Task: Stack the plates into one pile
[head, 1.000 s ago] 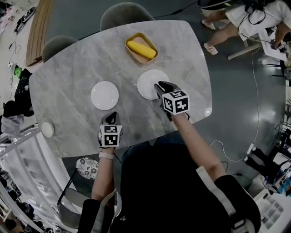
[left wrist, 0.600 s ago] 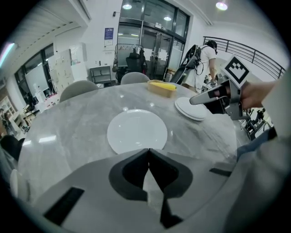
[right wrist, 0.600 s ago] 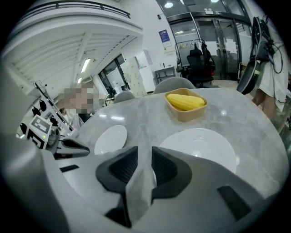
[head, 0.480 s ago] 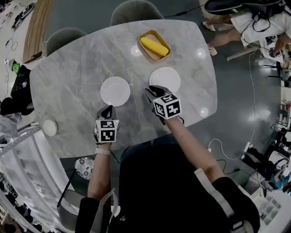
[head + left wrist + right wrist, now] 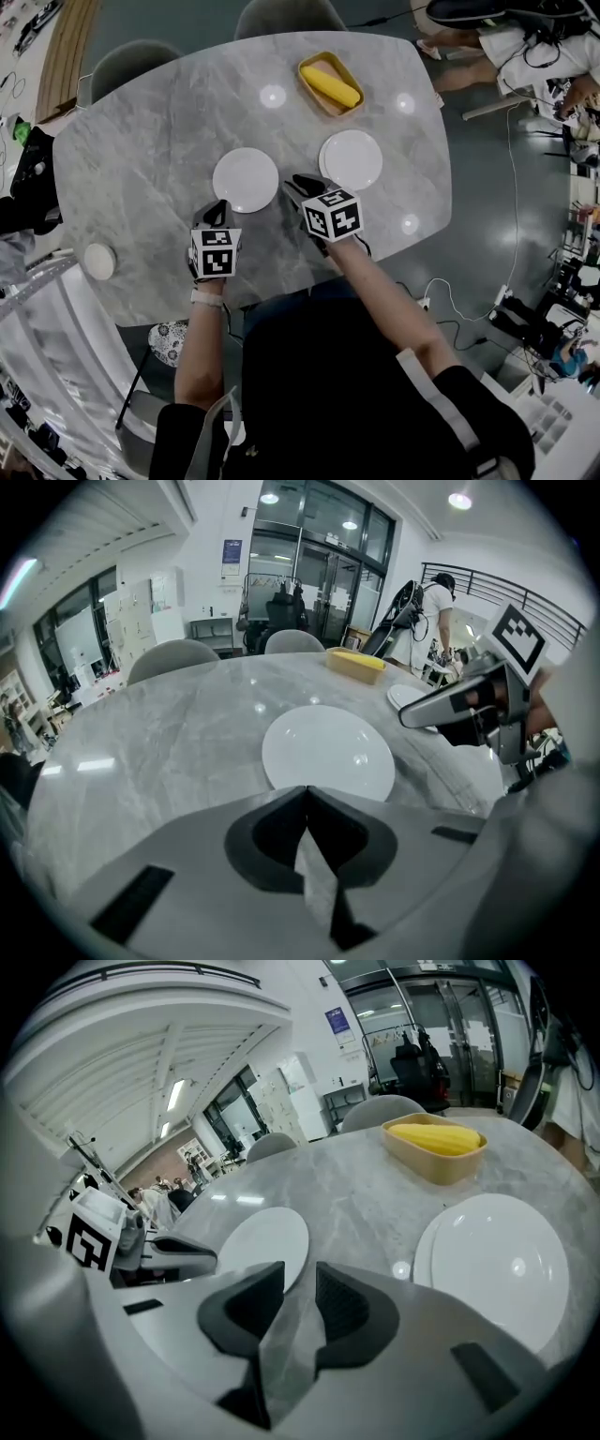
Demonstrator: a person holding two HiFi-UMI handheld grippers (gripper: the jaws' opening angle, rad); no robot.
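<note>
Plates [image 5: 246, 179] are being seen on the desk [image 5: 150, 159]: two, apart; left tool [image 5: 218, 210] is being held closed, right tool [image 5: 296, 184] slightly parted, both empty.

1. The table [image 5: 141, 159] is patterned as grey veined marble.
2. The left plate [image 5: 246, 179] and right plate [image 5: 351, 159] are seen plain white.
3. At twelve o'clock, a tan tray [image 5: 306, 69] is filled by a yellow item [image 5: 336, 86].
4. Black-and-white squares are borne by the left gripper [image 5: 217, 208] and right gripper [image 5: 295, 183].
</note>
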